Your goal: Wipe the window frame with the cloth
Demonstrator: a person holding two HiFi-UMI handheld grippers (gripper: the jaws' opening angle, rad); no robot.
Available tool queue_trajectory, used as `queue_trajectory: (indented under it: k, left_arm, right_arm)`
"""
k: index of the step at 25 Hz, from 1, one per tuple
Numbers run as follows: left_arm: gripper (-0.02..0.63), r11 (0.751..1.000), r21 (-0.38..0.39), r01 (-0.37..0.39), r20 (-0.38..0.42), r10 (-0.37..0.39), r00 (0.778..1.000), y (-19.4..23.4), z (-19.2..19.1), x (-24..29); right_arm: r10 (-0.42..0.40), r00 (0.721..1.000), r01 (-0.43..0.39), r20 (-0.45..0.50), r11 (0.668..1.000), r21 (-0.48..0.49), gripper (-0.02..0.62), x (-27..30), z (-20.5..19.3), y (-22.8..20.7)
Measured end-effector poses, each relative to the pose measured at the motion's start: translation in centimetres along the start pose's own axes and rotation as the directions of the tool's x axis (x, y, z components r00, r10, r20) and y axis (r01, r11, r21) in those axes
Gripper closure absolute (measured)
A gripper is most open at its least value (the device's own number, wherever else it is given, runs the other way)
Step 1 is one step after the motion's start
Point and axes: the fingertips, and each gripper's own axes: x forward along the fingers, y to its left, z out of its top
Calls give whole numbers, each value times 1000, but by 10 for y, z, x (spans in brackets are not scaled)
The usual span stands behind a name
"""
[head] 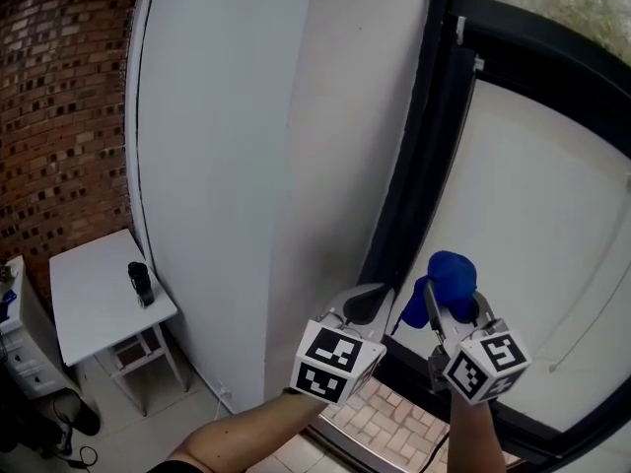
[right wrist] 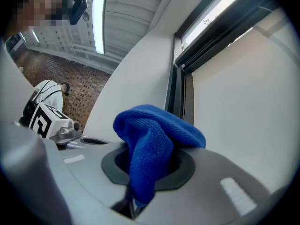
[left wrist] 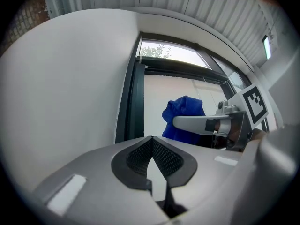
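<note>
**Cloth in hand, wipe not yet started**

The right gripper (head: 454,308) is clamping the blue cloth (head: 452,276), a wad bulging out above its jaws and a tail hanging down between them. It is holding the cloth near the dark upright of the window frame (head: 414,195), low down, and in the right gripper view the cloth looks short of it. The left gripper (head: 367,304) is hovering beside it with its jaws closed tip to tip on nothing.

This looks like the approach step. The next move is probably calling for the wad to be pressed flat onto the upright, then drawn along it, while the left gripper is kept out of the way.
</note>
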Motion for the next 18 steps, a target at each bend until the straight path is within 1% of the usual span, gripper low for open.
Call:
queue_trajectory:
  k: [5, 7, 9, 11, 15, 18]
  left_arm:
    - [615, 999, 9, 34, 30, -35, 999, -4, 40, 28]
    - [615, 999, 22, 36, 39, -37, 999, -5, 55, 41]
    - [615, 999, 16, 39, 42, -39, 998, -4, 68, 54]
    - [615, 999, 3, 39, 51, -39, 998, -1, 83, 66]
    - [615, 999, 44, 22, 71, -25, 997, 6, 117, 87]
    - [615, 1000, 10, 16, 88, -17, 996, 15, 139, 98]
  right_arm:
    - [2, 1000, -1, 21, 999, -37, 531, 14, 31, -14]
    - [5, 1000, -4, 27, 999, -47, 531, 20, 44, -20]
    - [6, 999, -3, 42, 998, -59, 531, 25, 60, -27]
    - [-2, 998, 7, 66, 997, -73, 531, 31, 81, -35]
    - [-34, 995, 48, 96, 988, -148, 531, 44, 122, -52]
    - [-38, 992, 60, 117, 981, -185, 531, 53, 151, -61]
